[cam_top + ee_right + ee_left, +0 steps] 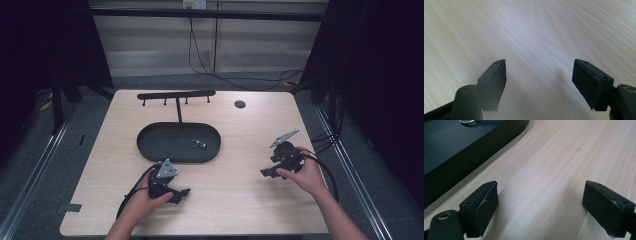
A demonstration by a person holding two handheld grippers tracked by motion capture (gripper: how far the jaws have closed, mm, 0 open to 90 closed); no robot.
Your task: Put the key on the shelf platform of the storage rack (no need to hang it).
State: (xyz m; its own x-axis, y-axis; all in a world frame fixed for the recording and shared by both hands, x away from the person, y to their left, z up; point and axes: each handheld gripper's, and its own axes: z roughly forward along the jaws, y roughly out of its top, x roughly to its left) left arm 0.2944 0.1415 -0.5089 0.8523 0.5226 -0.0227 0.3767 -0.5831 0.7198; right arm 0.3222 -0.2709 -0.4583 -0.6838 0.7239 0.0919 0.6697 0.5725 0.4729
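High view: we saw the key ring (197, 144) lying in the black tray (150, 145).
Left gripper (182, 192): we held it wide, empty, near the tray.
Right gripper (266, 172): wide, empty, over the table (240, 200).

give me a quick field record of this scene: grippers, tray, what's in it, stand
left gripper: open, nothing between its jaws, low over the pale wooden table near the tray
right gripper: open, holds nothing, over bare wood
black oval metal tray: centre of table
small silver key ring: lies inside the tray, right of middle
black T-shaped hook stand: rises from the tray's far edge, hooks bare
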